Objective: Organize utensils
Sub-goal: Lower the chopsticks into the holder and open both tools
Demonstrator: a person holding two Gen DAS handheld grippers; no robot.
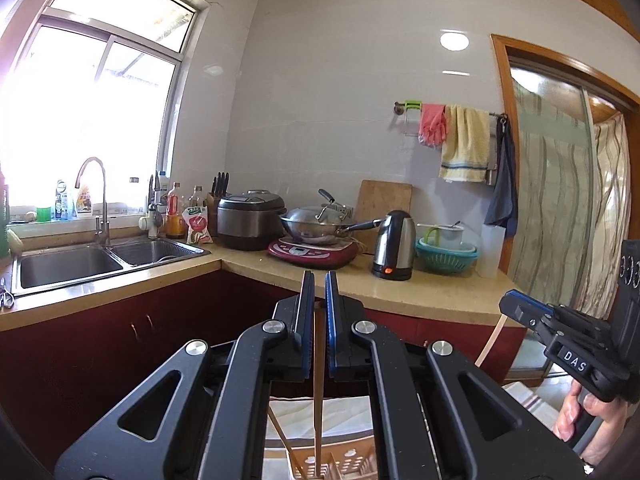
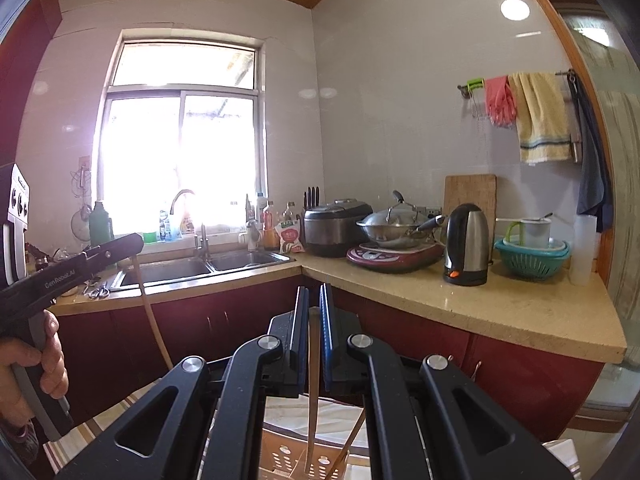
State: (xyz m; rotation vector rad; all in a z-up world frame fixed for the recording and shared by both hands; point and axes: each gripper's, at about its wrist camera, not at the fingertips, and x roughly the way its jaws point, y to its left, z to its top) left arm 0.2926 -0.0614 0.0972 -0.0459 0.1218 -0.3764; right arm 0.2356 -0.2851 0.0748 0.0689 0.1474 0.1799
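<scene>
My left gripper (image 1: 319, 284) is shut on a thin wooden chopstick (image 1: 318, 392) that hangs straight down into a beige perforated utensil holder (image 1: 352, 462). A second chopstick (image 1: 282, 440) leans in the holder. My right gripper (image 2: 314, 298) is shut on a pale chopstick (image 2: 313, 392) that hangs down into the same holder (image 2: 288, 456), beside a leaning chopstick (image 2: 352, 440). The right gripper also shows at the right edge of the left wrist view (image 1: 508, 304), and the left gripper at the left of the right wrist view (image 2: 136, 242).
The holder stands on a white striped cloth (image 2: 340, 416). Beyond is an L-shaped counter (image 1: 420, 292) over red cabinets with a double sink (image 1: 72, 264), rice cooker (image 1: 250, 220), wok (image 1: 316, 226), kettle (image 1: 394, 246) and teal basket (image 1: 446, 256).
</scene>
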